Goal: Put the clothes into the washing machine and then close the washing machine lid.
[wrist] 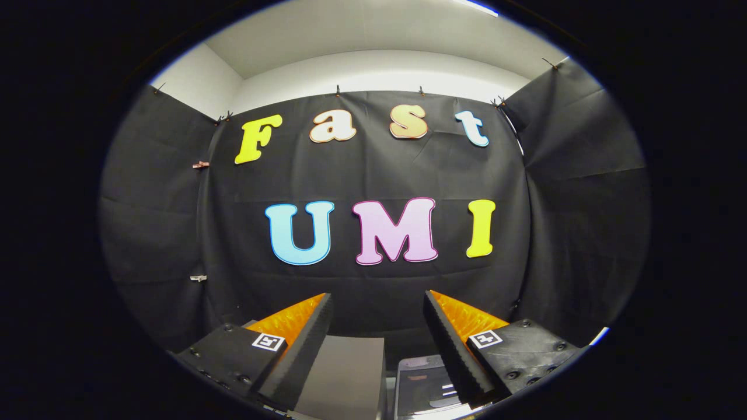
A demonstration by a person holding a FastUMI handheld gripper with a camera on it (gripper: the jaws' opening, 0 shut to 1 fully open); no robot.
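Presently the gripper (378, 303) is held with its fingers spread wide and nothing clasped between them. Below and between the fingers, a grey panel (344, 373) and a glossy grey surface (421, 382), possibly the washing machine, are seen.

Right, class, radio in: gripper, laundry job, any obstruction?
Gripper open, holding nothing, raised toward the booth wall. Grey box and glossy panel low between the fingers; can't tell if they're the washer. Nothing blocking ahead.
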